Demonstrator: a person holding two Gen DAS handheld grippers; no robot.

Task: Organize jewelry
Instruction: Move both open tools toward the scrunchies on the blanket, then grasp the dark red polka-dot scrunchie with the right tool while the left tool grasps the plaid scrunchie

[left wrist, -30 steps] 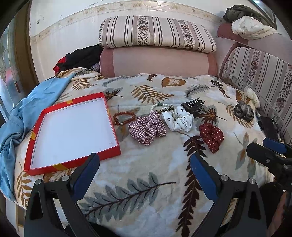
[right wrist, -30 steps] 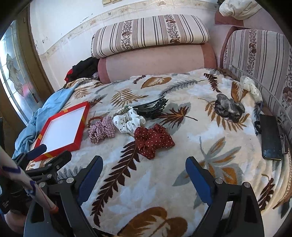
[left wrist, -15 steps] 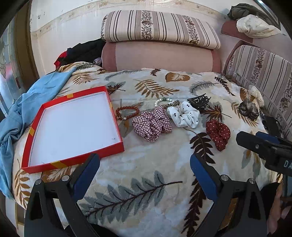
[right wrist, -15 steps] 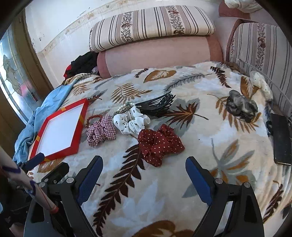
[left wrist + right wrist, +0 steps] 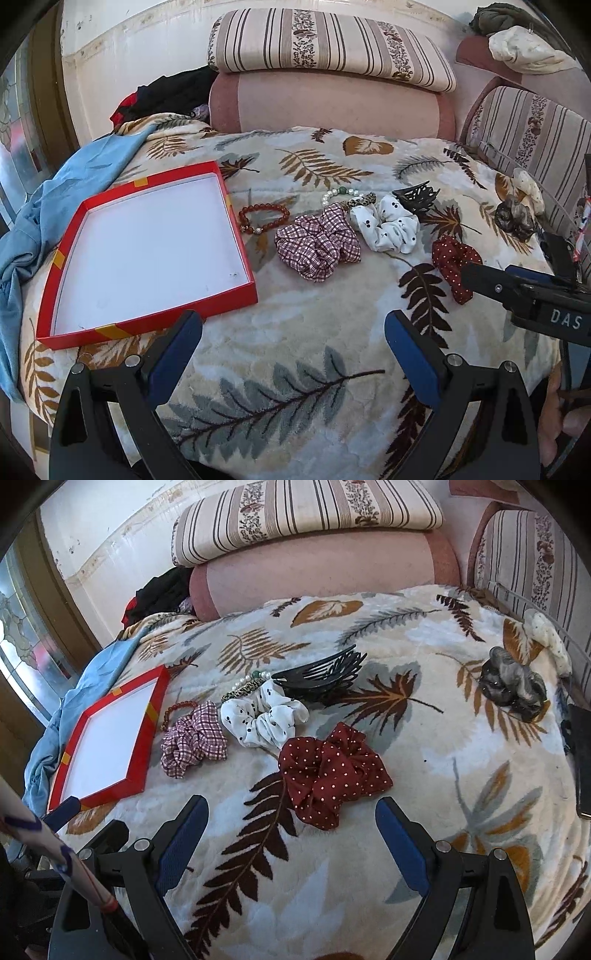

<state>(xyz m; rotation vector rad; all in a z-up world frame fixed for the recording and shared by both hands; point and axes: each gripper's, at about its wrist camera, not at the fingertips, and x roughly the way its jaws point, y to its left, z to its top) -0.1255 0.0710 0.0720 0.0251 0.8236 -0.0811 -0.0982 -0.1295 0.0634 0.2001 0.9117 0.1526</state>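
Note:
A red box lid with a white inside (image 5: 147, 247) lies empty on the left of the leaf-print blanket. To its right lie a red bead bracelet (image 5: 264, 218), a plaid scrunchie (image 5: 317, 243), a white dotted scrunchie (image 5: 388, 225), a pearl bracelet (image 5: 338, 194), a black claw clip (image 5: 417, 195) and a dark red dotted scrunchie (image 5: 328, 771). My left gripper (image 5: 293, 354) is open and empty, below the plaid scrunchie. My right gripper (image 5: 291, 838) is open and empty, just in front of the red dotted scrunchie.
A grey scrunchie (image 5: 513, 683) and a cream one (image 5: 546, 638) lie at the right. A black phone (image 5: 581, 760) lies by the right edge. Striped cushions (image 5: 325, 44) line the back. A blue cloth (image 5: 44, 206) hangs at the left.
Both grippers have moved forward toward the items, which now look larger. The right gripper has come close to the red dotted scrunchie. Both stay open.

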